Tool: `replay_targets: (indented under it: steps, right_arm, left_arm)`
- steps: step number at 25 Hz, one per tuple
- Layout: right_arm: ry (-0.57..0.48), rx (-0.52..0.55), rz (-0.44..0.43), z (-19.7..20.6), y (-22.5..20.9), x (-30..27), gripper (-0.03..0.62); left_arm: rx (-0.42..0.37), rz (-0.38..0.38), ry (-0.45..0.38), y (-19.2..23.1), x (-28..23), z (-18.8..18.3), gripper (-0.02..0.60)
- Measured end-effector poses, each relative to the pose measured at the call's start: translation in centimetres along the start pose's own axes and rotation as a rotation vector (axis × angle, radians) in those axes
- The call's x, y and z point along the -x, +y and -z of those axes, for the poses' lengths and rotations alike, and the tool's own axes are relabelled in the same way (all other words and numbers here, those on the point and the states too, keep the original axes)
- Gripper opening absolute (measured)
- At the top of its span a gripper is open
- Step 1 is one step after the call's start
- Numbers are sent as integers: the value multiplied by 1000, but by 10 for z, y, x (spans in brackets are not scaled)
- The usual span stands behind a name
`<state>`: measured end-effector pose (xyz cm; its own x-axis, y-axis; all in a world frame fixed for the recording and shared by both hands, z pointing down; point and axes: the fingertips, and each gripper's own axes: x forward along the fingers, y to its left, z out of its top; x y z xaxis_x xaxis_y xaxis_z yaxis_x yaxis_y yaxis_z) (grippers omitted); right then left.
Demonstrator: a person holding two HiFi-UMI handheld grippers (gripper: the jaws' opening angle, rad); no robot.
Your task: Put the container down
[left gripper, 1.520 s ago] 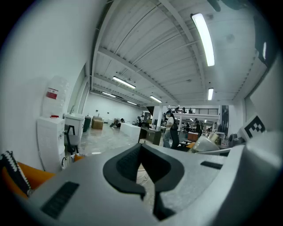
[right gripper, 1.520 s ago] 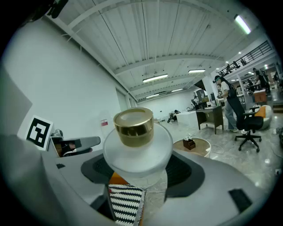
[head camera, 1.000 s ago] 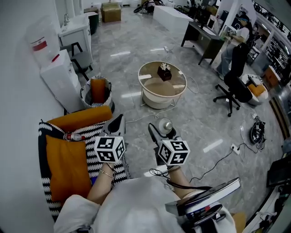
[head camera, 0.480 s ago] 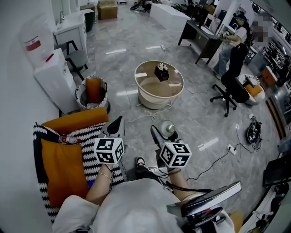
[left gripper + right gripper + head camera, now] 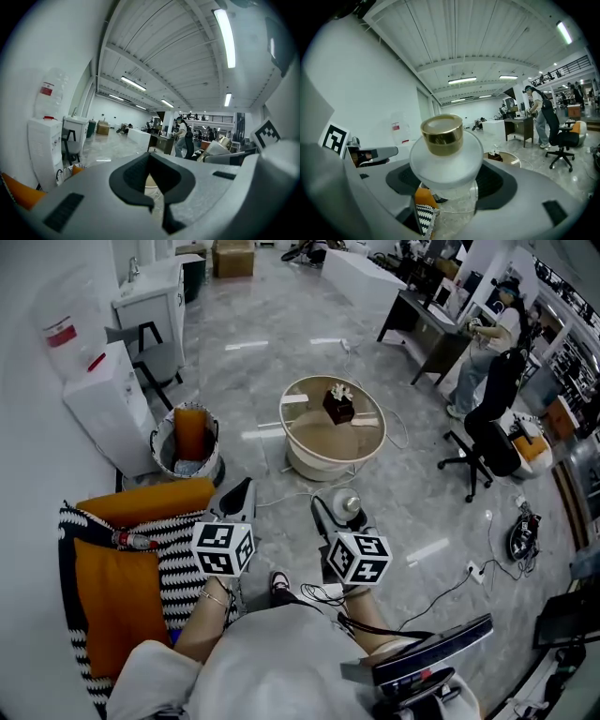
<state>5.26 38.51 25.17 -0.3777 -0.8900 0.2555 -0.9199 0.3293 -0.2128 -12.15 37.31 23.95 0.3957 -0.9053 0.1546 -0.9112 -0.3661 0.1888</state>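
Okay, your right gripper [image 5: 334, 512] jaws clamp the container [image 5: 442, 136]; left gripper [image 5: 239, 497] jaws together, empty. Keep it upright, lower slowly onto the round surface [image 5: 319, 435].

Pale grey left gripper [image 5: 241, 494] with dark pads, matching right gripper [image 5: 331, 512], white cubes with black square markers [image 5: 223, 548], thin black cable [image 5: 320, 595], light grey top [image 5: 272, 662], slim wrist bracelet [image 5: 217, 597]

Two grippers [image 5: 240, 497] [image 5: 334, 513], one container [image 5: 346, 503], one round table [image 5: 327, 438], two orange cushions [image 5: 156, 500] [image 5: 114, 602].
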Motion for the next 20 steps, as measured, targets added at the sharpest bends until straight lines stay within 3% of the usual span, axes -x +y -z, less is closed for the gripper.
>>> replay_targets:
  steps: [20]
  right_arm:
    - [22,-21,-32,-55,-100,-132,343]
  left_arm:
    - [-15,-25,45,15,-165,-27,8]
